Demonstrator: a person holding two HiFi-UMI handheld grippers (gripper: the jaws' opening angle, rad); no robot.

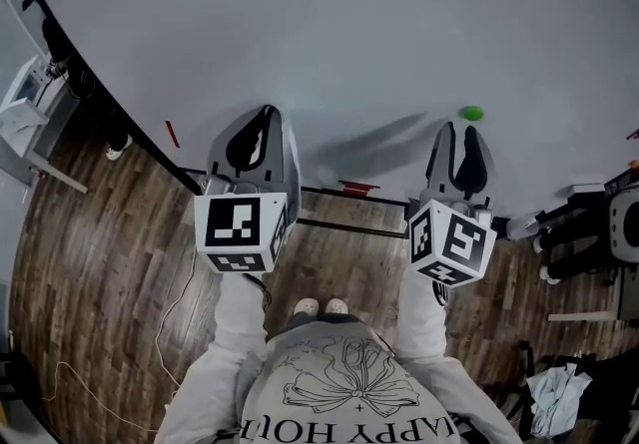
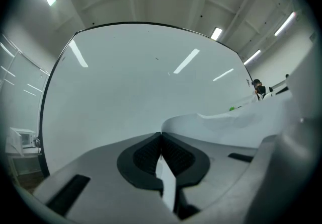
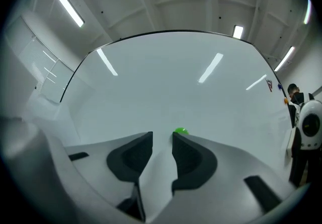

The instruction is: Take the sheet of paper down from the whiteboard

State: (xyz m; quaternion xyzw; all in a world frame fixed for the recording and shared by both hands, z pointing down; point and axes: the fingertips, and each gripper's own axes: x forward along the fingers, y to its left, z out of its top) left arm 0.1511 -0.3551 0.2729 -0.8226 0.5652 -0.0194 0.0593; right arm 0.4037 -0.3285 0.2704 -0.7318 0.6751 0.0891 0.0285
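The left gripper (image 2: 161, 135) pinches the sheet of paper (image 2: 241, 122) in shut jaws; the right gripper (image 3: 162, 140), jaws wide beside the green magnet (image 3: 180, 131), should probably centre on it squarely

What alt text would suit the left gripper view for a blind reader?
The left gripper, jaws shut, pinches the edge of a white sheet of paper that curls rightward off a large whiteboard, with a small green magnet farther right.
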